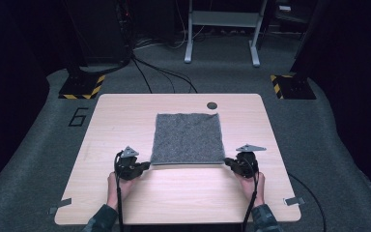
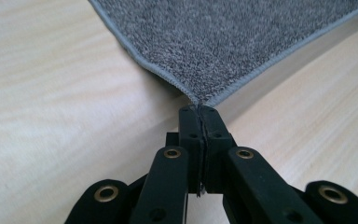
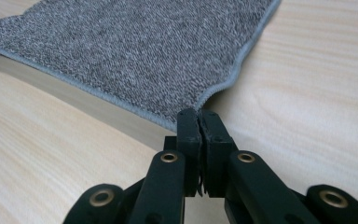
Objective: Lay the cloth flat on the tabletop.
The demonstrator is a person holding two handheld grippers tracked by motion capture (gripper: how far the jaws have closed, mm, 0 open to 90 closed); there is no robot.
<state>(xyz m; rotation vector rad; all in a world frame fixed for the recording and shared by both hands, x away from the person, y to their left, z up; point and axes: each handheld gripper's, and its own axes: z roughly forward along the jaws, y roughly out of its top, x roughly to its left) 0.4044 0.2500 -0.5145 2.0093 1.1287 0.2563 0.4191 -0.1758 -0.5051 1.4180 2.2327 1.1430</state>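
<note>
The cloth (image 1: 187,138) is grey, matt terry fabric with a coarse, looped nap and a smooth stitched hem along its edges. The bench (image 1: 125,121) has a pale wood-grain top, smooth with a low sheen. The left gripper (image 2: 199,111) and right gripper (image 3: 198,113) have matt black plastic jaws fitted with brass-coloured metal rivets.

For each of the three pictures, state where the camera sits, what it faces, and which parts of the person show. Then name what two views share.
High view: above the near edge, facing the table; forearms, hands, left gripper, right gripper.
Left gripper view: on that gripper, facing its clamped towel corner.
Right gripper view: likewise, at the other near corner.
Shared: the grey towel.
</note>
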